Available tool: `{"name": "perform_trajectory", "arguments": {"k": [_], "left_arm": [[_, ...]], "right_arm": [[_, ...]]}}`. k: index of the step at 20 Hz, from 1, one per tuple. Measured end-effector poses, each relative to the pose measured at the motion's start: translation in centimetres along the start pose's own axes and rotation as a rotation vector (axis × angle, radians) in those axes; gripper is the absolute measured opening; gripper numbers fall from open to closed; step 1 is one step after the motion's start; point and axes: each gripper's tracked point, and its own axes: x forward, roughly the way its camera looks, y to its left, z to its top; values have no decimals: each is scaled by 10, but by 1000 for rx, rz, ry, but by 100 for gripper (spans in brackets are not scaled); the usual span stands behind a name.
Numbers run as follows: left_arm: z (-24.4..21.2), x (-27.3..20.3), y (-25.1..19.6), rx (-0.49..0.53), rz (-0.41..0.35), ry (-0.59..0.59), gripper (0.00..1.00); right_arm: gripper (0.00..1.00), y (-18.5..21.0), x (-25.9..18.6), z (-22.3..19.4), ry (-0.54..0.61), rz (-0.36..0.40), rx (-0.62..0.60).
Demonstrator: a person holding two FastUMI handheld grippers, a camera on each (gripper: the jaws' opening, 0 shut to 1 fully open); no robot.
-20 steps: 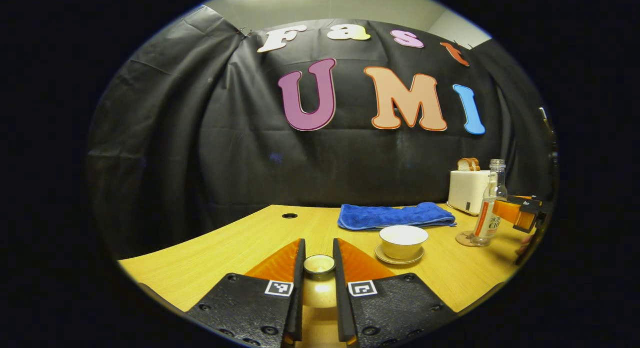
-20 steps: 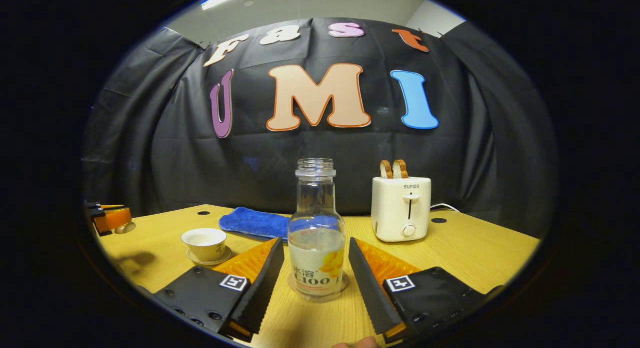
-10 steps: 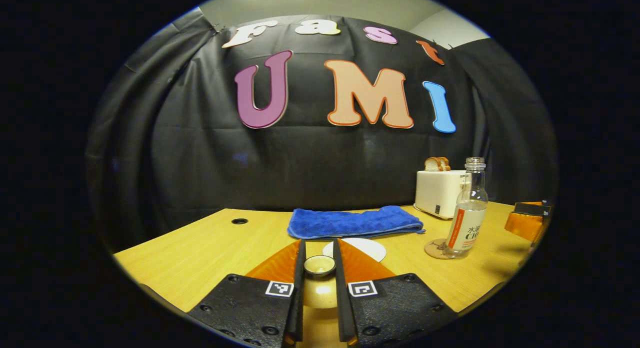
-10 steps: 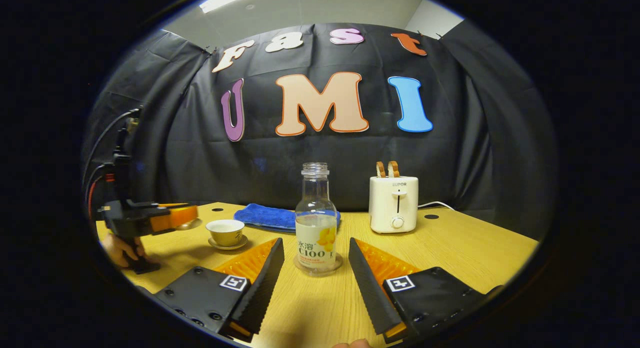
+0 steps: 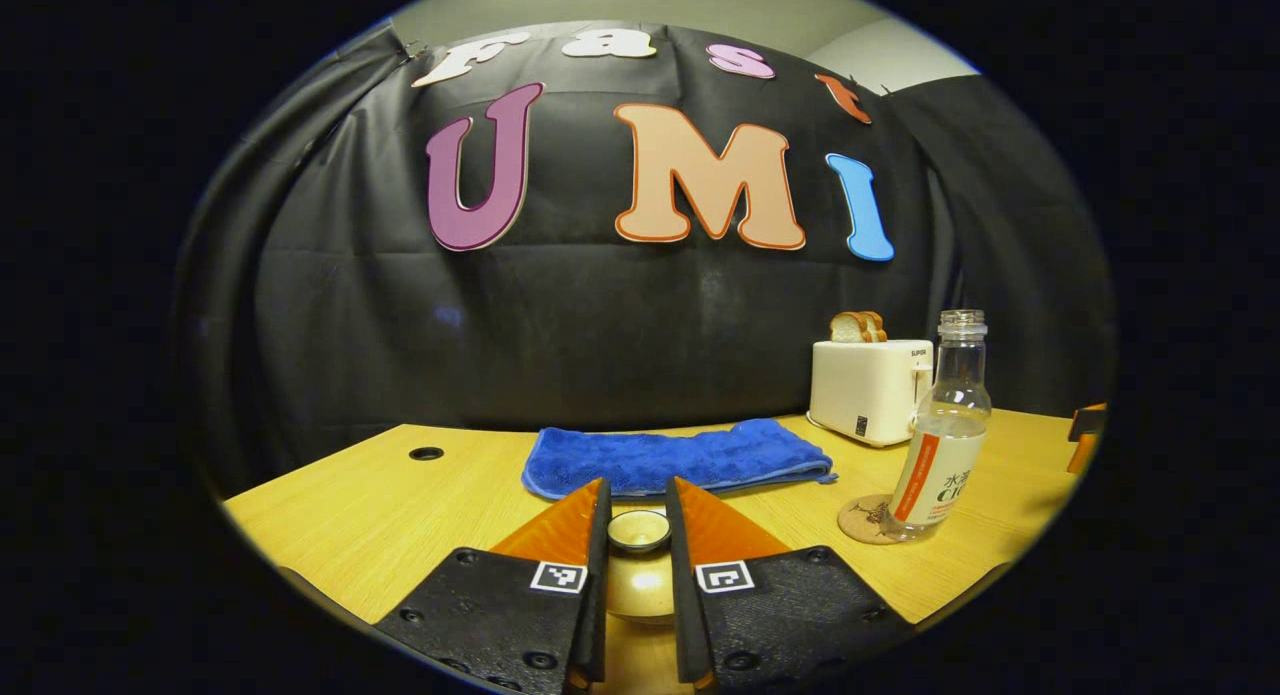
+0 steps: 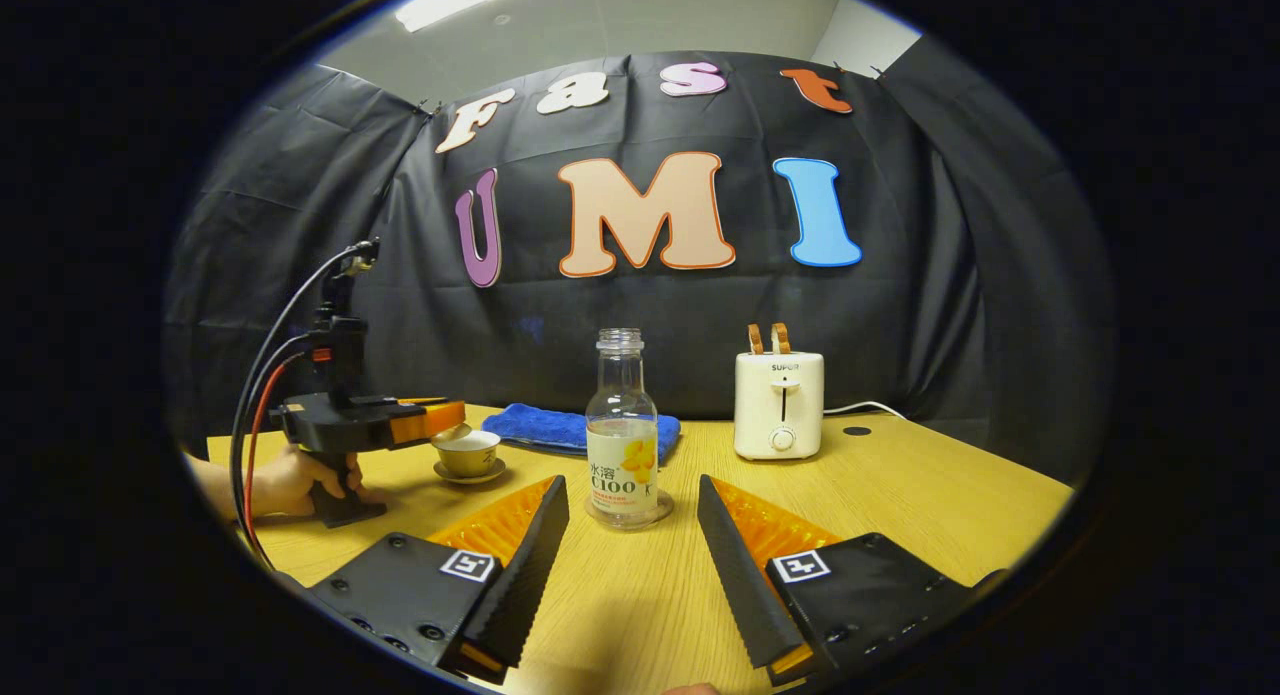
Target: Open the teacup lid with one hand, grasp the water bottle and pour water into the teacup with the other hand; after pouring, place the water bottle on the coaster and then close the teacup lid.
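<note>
My left gripper (image 5: 638, 495) is shut on the knob of the pale teacup lid (image 5: 639, 531). In the right gripper view the left gripper (image 6: 438, 417) holds that lid (image 6: 452, 435) just above the rim of the teacup (image 6: 470, 457), which sits on its saucer. The cup itself is hidden under the lid in the left gripper view. A clear uncapped water bottle (image 6: 622, 445), part full, stands upright on a round coaster (image 5: 862, 520). My right gripper (image 6: 632, 487) is open, a short way in front of the bottle (image 5: 942, 435) and apart from it.
A folded blue towel (image 5: 680, 457) lies behind the cup. A white toaster (image 6: 778, 405) with bread slices stands at the back right of the wooden table (image 6: 900, 495). A hand (image 6: 290, 480) grips the left gripper's handle, with cables rising from it.
My left gripper carried the lid rightward until it is over the teacup. My right gripper drew back from the bottle, which stays on the coaster.
</note>
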Motion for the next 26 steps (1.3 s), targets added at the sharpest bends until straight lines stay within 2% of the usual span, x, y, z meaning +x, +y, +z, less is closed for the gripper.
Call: {"name": "perform_trajectory", "arguments": {"k": [2, 4, 6, 8, 9, 10, 12, 17, 20, 21, 22, 23, 24, 25, 26], "left_arm": [[-3, 7, -4, 24, -12, 15, 25], [-6, 14, -7, 44, -19, 38, 25], [-11, 16, -8, 55, -20, 68, 25], [-14, 17, -8, 63, -8, 90, 25], [-16, 18, -8, 73, -7, 105, 25], [-18, 20, -9, 84, -9, 119, 25], [-21, 20, -11, 100, -12, 138, 25], [-23, 20, -9, 111, -3, 155, 25], [-21, 17, -11, 98, -17, 146, 29], [-20, 17, -12, 85, -26, 133, 43], [-18, 16, -11, 78, -22, 126, 48], [-17, 13, -7, 69, -8, 117, 68], [-16, 10, -5, 58, 2, 111, 76], [-15, 6, -4, 48, 11, 106, 92], [-17, 0, -2, 38, 27, 112, 92]], "right_arm": [[81, 1, -2, -1, 0, 6, 0], [84, 0, -2, -1, -1, 7, 0], [81, 0, -2, -1, 0, 8, 0], [81, 0, -2, -1, 0, 8, 1], [84, -1, -3, 0, 0, 8, 1], [81, -1, -3, -1, 1, 7, 1], [81, -1, -4, 0, 2, 6, 1], [81, -4, -5, 1, 1, -3, 0], [81, -4, -5, 0, 3, -5, 1], [81, -4, -5, 0, 2, -6, 0], [84, -4, -5, 1, 2, -9, 0], [84, -5, -5, 1, 2, -12, 0], [84, -6, -5, 1, 3, -15, 0], [84, -6, -5, 1, 1, -20, -1], [81, -7, -5, 1, 1, -24, -1]]}}
